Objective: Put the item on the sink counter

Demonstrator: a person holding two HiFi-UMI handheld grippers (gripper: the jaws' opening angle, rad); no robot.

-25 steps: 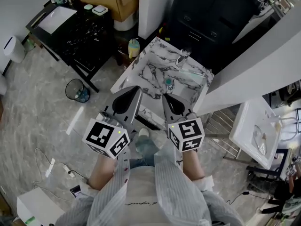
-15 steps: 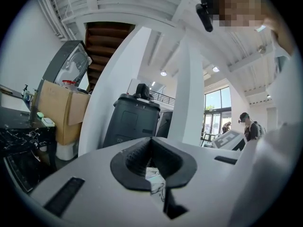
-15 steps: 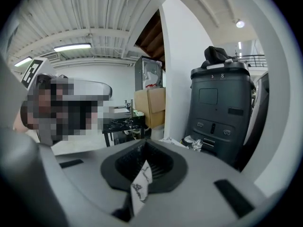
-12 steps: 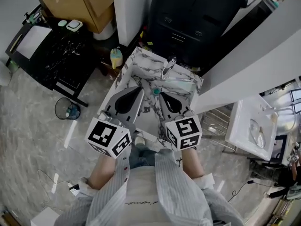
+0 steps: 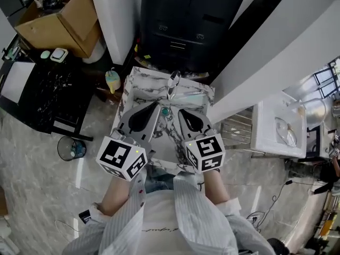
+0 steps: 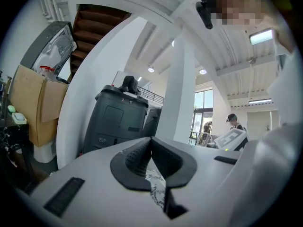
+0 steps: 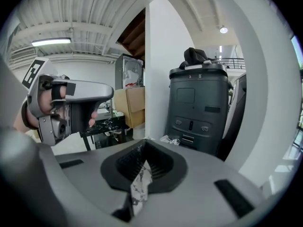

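Left gripper (image 5: 150, 109): jaws together, empty, centre frame.
Right gripper (image 5: 187, 116): jaws together, empty, alongside.
Marble sink counter (image 5: 204, 93): upper centre, overlapped by both.

My tongs, my shirt
Left gripper (image 5: 155, 105) and right gripper (image 5: 182, 112): grey shells, black ribbed pads (image 6: 136, 159), 2 black-and-white marker cubes (image 5: 121, 157); pale striped shirt (image 5: 170, 217).

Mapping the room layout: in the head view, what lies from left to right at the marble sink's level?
Black marble-topped table → yellow-green bottle → white-and-grey marble sink counter → white rectangular basin.
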